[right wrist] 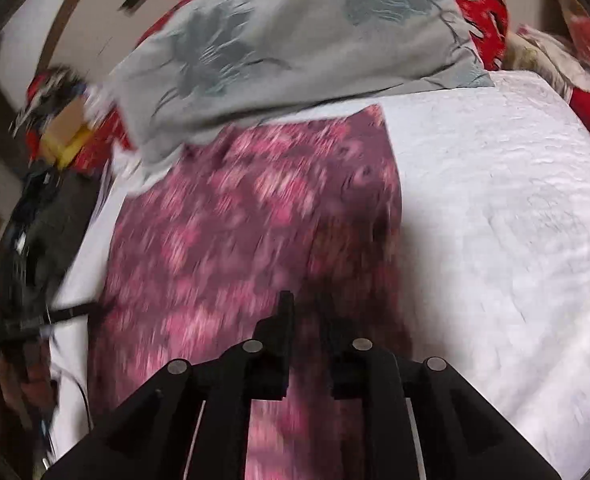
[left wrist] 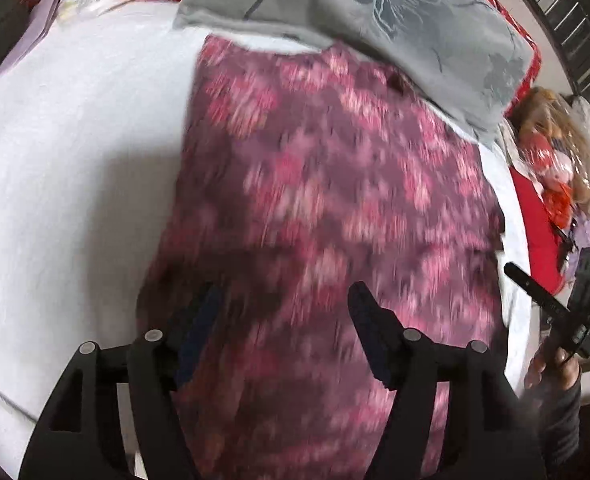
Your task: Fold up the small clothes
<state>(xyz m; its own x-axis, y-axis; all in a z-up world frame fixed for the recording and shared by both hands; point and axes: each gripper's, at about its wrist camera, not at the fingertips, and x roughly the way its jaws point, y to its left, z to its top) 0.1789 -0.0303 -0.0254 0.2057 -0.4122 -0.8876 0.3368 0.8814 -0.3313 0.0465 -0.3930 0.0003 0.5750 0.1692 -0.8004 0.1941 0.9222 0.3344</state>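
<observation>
Purple-pink floral garment is lying spread flat on the white quilted bedcover, its far end tucked just under the edge of a grey flower-print pillow. Both views are motion-blurred.

Left gripper is hovering over the near part of the cloth, fingers spread wide apart, nothing between them, pads not pressing fabric.

Right gripper is pointing down over the garment's near right side, close to its edge beside the bare bedcover. Its jaws are standing only slightly parted, a narrow gap showing cloth behind; blur is making it unclear if any fabric is pinched.

Red patterned bedding is sitting behind the pillow. The person's right hand is gripping its tool handle at the left view's edge.
</observation>
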